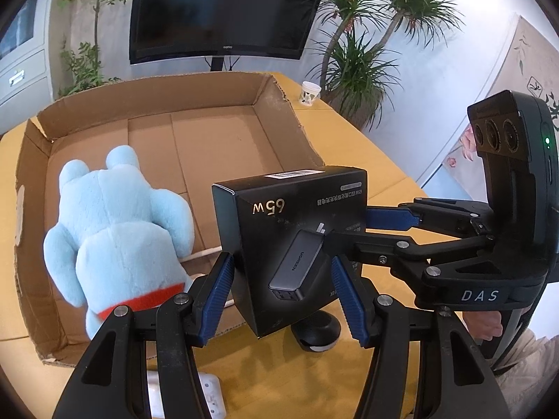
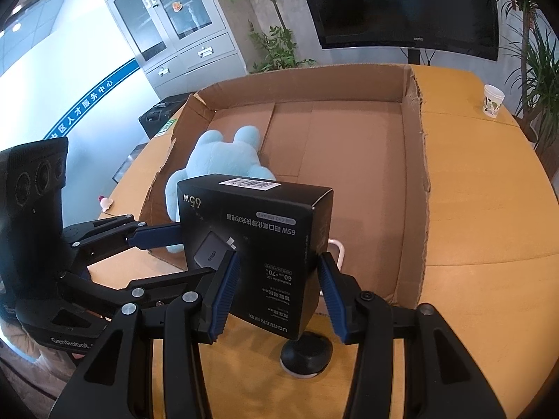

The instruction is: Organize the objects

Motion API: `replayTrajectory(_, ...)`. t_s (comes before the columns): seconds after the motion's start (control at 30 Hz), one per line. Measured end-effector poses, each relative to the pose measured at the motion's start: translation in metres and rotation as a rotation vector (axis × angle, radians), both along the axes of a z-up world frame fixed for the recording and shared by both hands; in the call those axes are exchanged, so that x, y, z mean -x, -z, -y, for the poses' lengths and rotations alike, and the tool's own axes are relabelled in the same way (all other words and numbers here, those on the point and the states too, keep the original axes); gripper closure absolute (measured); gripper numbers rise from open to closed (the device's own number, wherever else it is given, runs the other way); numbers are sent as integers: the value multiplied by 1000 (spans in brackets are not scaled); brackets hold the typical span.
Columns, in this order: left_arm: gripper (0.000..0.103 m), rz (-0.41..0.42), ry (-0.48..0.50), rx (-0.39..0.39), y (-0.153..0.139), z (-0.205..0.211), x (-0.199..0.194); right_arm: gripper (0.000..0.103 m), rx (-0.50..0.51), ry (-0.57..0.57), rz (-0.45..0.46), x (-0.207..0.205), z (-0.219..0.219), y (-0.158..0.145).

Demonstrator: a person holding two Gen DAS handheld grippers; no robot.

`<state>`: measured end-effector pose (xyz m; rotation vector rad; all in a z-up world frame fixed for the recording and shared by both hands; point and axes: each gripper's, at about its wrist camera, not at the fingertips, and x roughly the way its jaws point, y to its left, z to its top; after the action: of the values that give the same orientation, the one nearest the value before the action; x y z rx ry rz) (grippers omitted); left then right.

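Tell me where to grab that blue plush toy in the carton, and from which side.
Take the blue plush toy across its soft torso, coming from above: it lies in the cardboard carton, whose walls block a level approach. The arms and ears are narrower and floppier.

Large dark flat-screen television (image 1: 223, 14) on a black stand, unlit, stood against a pale grey wall (image 2: 265, 10). Grey metal cabinet with glass doors and drawers (image 2: 174, 24) to one side. Leafy green potted plants (image 1: 363, 45) flanked the screen. Yellow wooden tabletop (image 2: 482, 181) in front. Bright daylight fell through a frosted glass partition with a blue stripe (image 2: 66, 80).
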<state>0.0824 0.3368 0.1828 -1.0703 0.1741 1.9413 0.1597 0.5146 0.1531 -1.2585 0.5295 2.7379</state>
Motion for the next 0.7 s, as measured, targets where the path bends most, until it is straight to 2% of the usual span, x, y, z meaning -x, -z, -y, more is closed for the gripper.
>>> replayTrajectory(0.3, 46, 24, -6, 11, 14, -12, 19, 59, 14, 7, 13, 14, -13, 11)
replayTrajectory(0.7, 46, 86, -16, 38, 47, -27, 52, 59, 42, 18, 56, 41, -32, 38)
